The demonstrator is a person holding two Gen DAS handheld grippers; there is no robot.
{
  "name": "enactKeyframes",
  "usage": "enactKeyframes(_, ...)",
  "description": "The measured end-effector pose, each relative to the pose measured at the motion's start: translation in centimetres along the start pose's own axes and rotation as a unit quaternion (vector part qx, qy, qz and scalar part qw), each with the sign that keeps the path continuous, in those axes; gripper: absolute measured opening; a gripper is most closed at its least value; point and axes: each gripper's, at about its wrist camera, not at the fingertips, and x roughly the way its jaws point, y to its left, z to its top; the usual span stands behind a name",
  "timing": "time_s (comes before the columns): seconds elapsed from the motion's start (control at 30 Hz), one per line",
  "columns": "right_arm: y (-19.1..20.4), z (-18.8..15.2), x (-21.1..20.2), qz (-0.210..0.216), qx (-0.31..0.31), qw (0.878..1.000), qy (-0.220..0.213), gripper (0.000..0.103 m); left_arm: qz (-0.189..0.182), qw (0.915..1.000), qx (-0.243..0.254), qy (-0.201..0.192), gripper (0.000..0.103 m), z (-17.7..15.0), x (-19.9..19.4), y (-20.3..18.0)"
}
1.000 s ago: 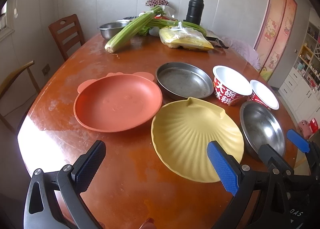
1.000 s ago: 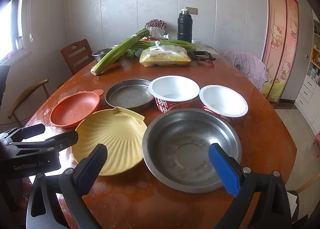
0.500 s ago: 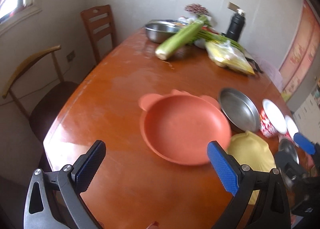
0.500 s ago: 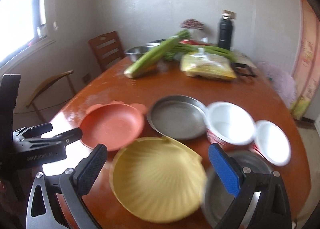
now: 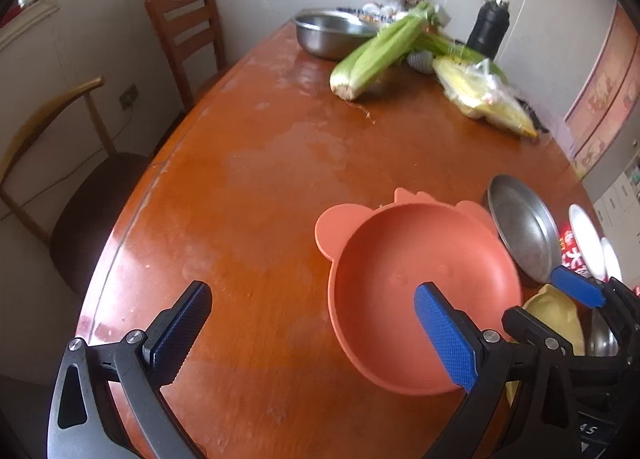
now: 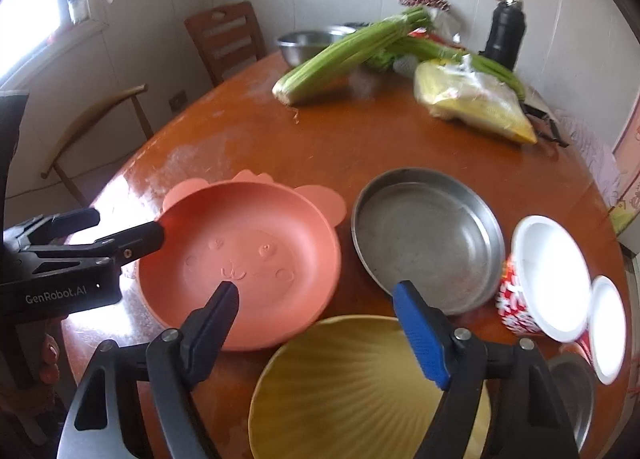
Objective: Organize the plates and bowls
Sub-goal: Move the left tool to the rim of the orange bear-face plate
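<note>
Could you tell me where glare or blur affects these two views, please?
Left wrist view: daylight glares off the table edge at left; the celery is slightly soft. Right wrist view: the window is blown out, and the yellow plate near the lens is blurred.

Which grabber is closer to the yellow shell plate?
The right gripper. It hangs open just above the yellow shell plate's far edge. The left gripper is off to the side, at the orange plate's far rim, not touching the yellow one.
</note>
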Motion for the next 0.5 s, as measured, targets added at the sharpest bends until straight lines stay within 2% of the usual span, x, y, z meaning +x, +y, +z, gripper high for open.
enactKeyframes(0.07, -0.1, 0.0, 0.5, 0.002, 0.003, 1.0, 0.009, 0.068, -0.008, 1.0, 0.002, 0.006, 0.101, 0.3, 0.6, -0.2)
enactKeyframes(0.3, -0.1, 0.6, 1.7, 0.01, 0.002, 1.0, 0.015, 0.061, -0.011, 0.9999, 0.004, 0.012, 0.099, 0.8, 1.3, -0.8)
enactKeyframes(0.37, -0.2, 0.8, 2.1, 0.005, 0.002, 1.0, 0.018, 0.059, -0.01, 0.9998, 0.001, 0.017, 0.09, 1.0, 1.6, -0.8)
enactKeyframes(0.43, -0.2, 1.0, 2.4, 0.012, 0.002, 1.0, 0.019, 0.055, -0.019, 0.9994, -0.002, 0.028, 0.076, 1.1, 2.0, -0.9)
enactKeyframes(0.5, -0.1, 1.0, 2.8, 0.02, 0.002, 0.999, 0.024, 0.055, -0.025, 0.9989, -0.003, 0.038, 0.071, 1.2, 2.4, -1.0)
